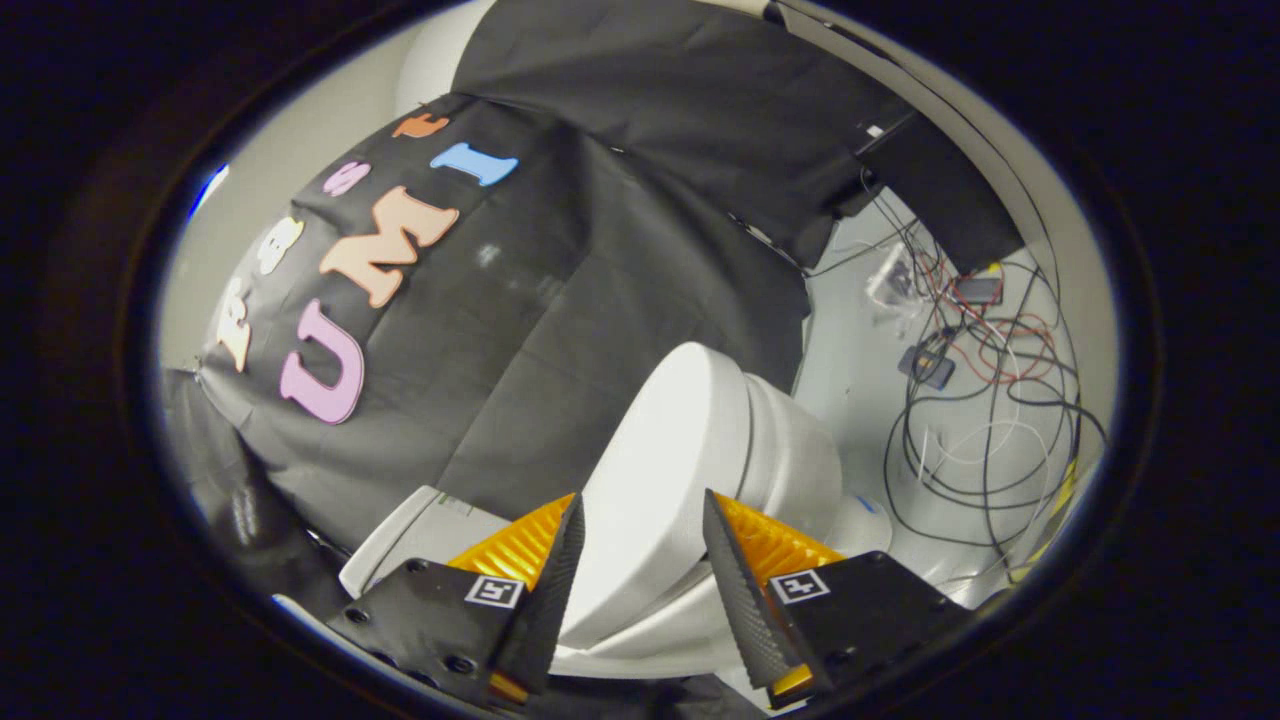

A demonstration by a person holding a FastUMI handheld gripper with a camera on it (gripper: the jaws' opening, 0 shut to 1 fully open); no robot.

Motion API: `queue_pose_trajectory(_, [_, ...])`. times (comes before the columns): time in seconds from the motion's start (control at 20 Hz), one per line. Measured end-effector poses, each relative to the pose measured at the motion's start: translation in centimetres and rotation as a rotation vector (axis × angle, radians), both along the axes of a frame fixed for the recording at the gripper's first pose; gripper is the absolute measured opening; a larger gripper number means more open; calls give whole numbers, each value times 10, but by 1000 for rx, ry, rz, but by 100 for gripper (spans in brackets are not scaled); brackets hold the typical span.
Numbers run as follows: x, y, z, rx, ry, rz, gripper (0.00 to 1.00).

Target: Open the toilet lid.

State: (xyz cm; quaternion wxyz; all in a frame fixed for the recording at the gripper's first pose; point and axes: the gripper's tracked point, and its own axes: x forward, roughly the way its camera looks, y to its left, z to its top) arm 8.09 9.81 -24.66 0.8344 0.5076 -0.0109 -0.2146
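The black cloth wall (pixel 600 300) of the booth is seen across most of the scene, hung in creased panels behind the toilet. Beside it, a pale floor (pixel 860 330) is seen, on which a tangle of dark, red and white cables (pixel 990 400) is spread, with a couple of small dark devices lying among them. The white toilet (pixel 790 470) is seen tilted in the view, just ahead of the gripper and partly between its fingers. The toilet lid (pixel 670 470) is seen as a smooth white oval, raised somewhat off the bowl, its near edge lying in the gap between the two fingers; whether it is touched by either finger cannot be told. A pale boxy object (pixel 420 535) is seen beyond the left finger, against the foot of the cloth wall. The gripper (pixel 640 525) is held with its fingers set wide apart, nothing being clamped between them, and a small square marker is carried on each finger's base.
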Motion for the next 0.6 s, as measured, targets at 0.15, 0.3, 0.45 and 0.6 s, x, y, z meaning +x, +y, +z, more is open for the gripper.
queue_pose_trajectory(0.15, [4,12,-20,75,-4,-2,74])
queue_pose_trajectory(0.3, [8,21,-30,128,-33,5,74])
queue_pose_trajectory(0.45, [6,21,-31,139,-47,-26,70])
queue_pose_trajectory(0.6, [-2,14,-33,138,-48,-71,65])
